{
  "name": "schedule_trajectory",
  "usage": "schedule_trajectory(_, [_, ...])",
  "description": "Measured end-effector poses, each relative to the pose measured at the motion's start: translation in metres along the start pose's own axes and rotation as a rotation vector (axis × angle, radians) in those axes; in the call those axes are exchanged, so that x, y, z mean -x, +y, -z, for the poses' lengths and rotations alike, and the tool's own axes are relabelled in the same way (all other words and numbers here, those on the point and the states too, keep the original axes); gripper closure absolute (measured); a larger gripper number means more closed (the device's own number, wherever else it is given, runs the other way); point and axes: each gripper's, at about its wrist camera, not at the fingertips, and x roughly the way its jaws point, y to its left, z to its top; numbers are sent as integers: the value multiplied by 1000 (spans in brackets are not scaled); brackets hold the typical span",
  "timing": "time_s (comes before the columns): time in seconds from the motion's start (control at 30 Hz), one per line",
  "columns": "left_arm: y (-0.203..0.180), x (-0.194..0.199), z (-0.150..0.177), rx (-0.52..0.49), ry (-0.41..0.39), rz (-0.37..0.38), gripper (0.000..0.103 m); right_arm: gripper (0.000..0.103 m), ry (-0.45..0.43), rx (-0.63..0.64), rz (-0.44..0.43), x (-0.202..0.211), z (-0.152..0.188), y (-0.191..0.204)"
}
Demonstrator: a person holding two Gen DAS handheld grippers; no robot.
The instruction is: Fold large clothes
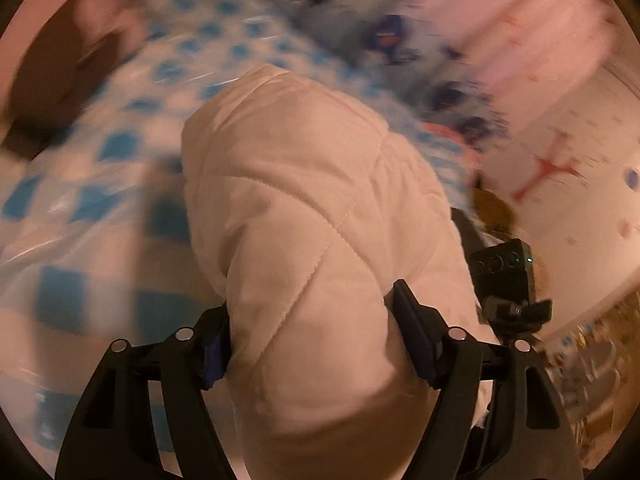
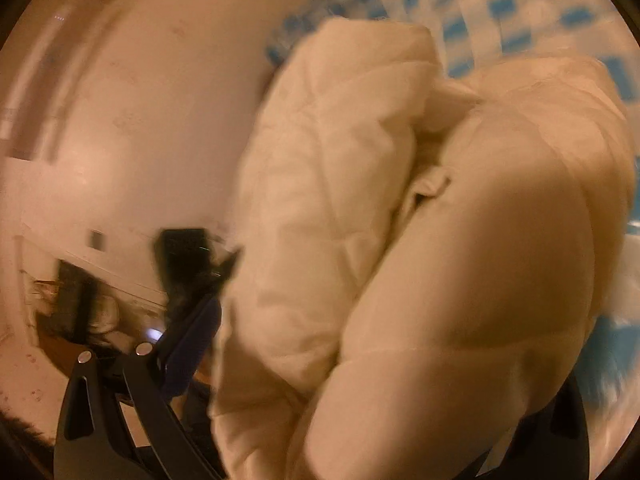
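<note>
A cream quilted puffy jacket [image 1: 304, 216] fills the middle of the left wrist view. My left gripper [image 1: 312, 332] is shut on a thick fold of it, one finger on each side. In the right wrist view the same jacket [image 2: 460, 260] bulges in two padded lobes over my right gripper [image 2: 360, 360]. Its left finger [image 2: 188, 336] shows beside the cloth; the right finger is hidden under the jacket. The jacket is held above a blue-and-white checked bedspread [image 1: 92, 184]. Both views are motion-blurred.
The checked bedspread [image 2: 520, 4] lies behind the jacket. A dark patterned cloth [image 1: 384, 36] lies at the bed's far side. A pale wall [image 2: 132, 112] stands left, with dark furniture [image 2: 184, 264] below. The other gripper's camera [image 1: 504, 264] shows at right.
</note>
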Motion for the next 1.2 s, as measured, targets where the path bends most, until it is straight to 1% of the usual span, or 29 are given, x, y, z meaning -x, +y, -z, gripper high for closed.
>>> schedule_trajectory(0.03, [22,-9,1,31,20,-30,31,5,58,-37,70,-31,-6,-23])
schedule_trajectory(0.07, [48,-18,4,85,41,-21,29,5,98,-68,89,-51,-8,-40])
schedule_trajectory(0.1, [61,-20,7,116,46,18,29,5,112,-78,69,-57,-9,-47])
schedule_trajectory(0.13, [64,-15,9,104,35,49,29,5,114,-61,59,-55,-9,-46])
schedule_trajectory(0.2, [61,-2,9,95,12,64,29,5,101,-24,72,-36,-4,-36])
schedule_trajectory(0.23, [57,5,10,93,-10,63,29,5,85,-1,107,-21,-1,-30])
schedule_trajectory(0.3, [43,40,7,29,-156,57,29,5,18,51,211,9,0,-16])
schedule_trajectory(0.33, [36,53,5,3,-223,59,28,5,-45,93,288,27,-3,-2])
schedule_trajectory(0.37, [29,60,4,-9,-265,76,28,5,-116,136,333,38,-8,13])
schedule_trajectory(0.4, [20,62,0,-21,-300,104,28,5,-174,170,351,42,-13,29])
schedule_trajectory(0.43, [13,59,-4,-32,-311,113,28,5,-237,197,352,42,-22,50])
schedule_trajectory(0.47, [2,52,-9,-64,-313,118,28,5,-280,211,322,38,-29,62])
schedule_trajectory(0.5, [-8,44,-12,-95,-319,128,28,5,-332,205,249,33,-37,72])
schedule_trajectory(0.53, [-17,34,-15,-119,-317,131,28,5,-361,177,183,18,-45,82])
schedule_trajectory(0.6, [-23,18,-16,-125,-317,107,28,5,-382,80,58,-5,-64,76])
schedule_trajectory(0.63, [-23,6,-18,-123,-303,109,28,5,-388,40,55,-19,-73,71])
schedule_trajectory(0.67, [-22,1,-16,-112,-294,105,28,5,-394,16,77,-28,-82,62])
schedule_trajectory(0.73, [-16,-14,-14,-98,-282,117,28,7,-402,18,198,-55,-92,34])
schedule_trajectory(0.77, [-14,-21,-9,-96,-273,141,28,7,-393,45,263,-70,-94,12])
schedule_trajectory(0.8, [-13,-34,-8,-107,-263,156,28,9,-377,41,276,-80,-95,-11])
schedule_trajectory(0.83, [-21,-53,-5,-161,-248,82,27,11,-386,18,260,-81,-89,-29])
schedule_trajectory(0.87, [-28,-68,-3,-217,-240,22,18,15,-396,-20,254,-78,-91,-42])
schedule_trajectory(0.9, [-40,-82,0,-291,-239,-33,11,15,-382,-42,261,-79,-96,-49])
schedule_trajectory(0.97, [-53,-90,5,-353,-236,-107,9,15,-338,-53,269,-81,-99,-49])
schedule_trajectory(1.03, [-50,-77,7,-327,-241,-75,10,15,-298,-63,223,-68,-98,-42])
schedule_trajectory(1.07, [-45,-61,5,-282,-245,-46,10,14,-304,-60,197,-54,-93,-32])
schedule_trajectory(1.13, [-36,-27,4,-199,-273,-7,10,14,-336,8,147,-18,-78,-4])
schedule_trajectory(1.17, [-30,-9,7,-172,-307,3,10,14,-340,85,149,-1,-67,15])
schedule_trajectory(1.2, [-27,5,10,-165,-334,-9,10,13,-339,135,172,6,-60,25])
